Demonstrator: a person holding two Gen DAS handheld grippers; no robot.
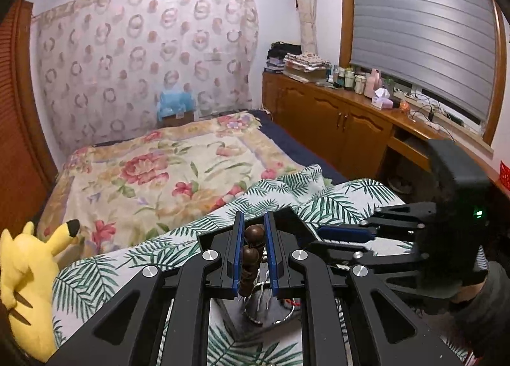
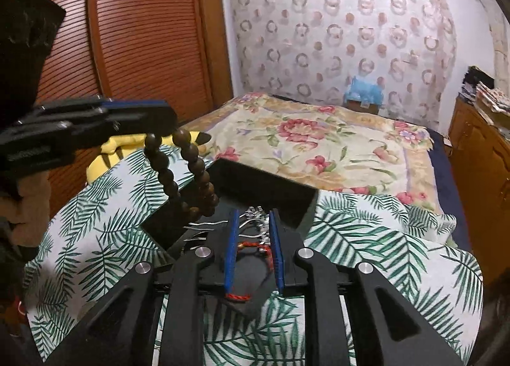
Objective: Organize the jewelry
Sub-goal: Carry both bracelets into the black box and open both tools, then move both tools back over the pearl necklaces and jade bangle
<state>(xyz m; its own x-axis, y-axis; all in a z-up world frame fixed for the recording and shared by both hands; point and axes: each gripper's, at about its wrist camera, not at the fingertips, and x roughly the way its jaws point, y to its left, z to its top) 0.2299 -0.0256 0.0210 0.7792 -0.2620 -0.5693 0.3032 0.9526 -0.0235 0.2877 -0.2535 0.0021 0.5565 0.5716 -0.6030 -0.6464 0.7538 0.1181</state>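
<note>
My left gripper (image 1: pixel 254 222) is shut on a brown wooden bead bracelet (image 1: pixel 251 252) and holds it up over a black jewelry tray (image 2: pixel 255 187) on the palm-leaf cloth. In the right wrist view the left gripper (image 2: pixel 165 119) comes in from the left and the bracelet (image 2: pixel 188 171) hangs from it as a loop down to the tray's left side. My right gripper (image 2: pixel 253 216) hovers low over the tray, jaws a little apart, with a red cord (image 2: pixel 251 246) and silver pieces (image 2: pixel 255 216) between and below them; it holds nothing. It also shows in the left wrist view (image 1: pixel 328 233).
The tray sits on a palm-leaf cloth (image 2: pixel 95 238) on the bed, with a floral blanket (image 2: pixel 318 142) beyond. A yellow plush toy (image 1: pixel 28 283) lies at the left. Wooden cabinets (image 1: pixel 334 117) with bottles stand along the right, a slatted wardrobe (image 2: pixel 143 31) on the left.
</note>
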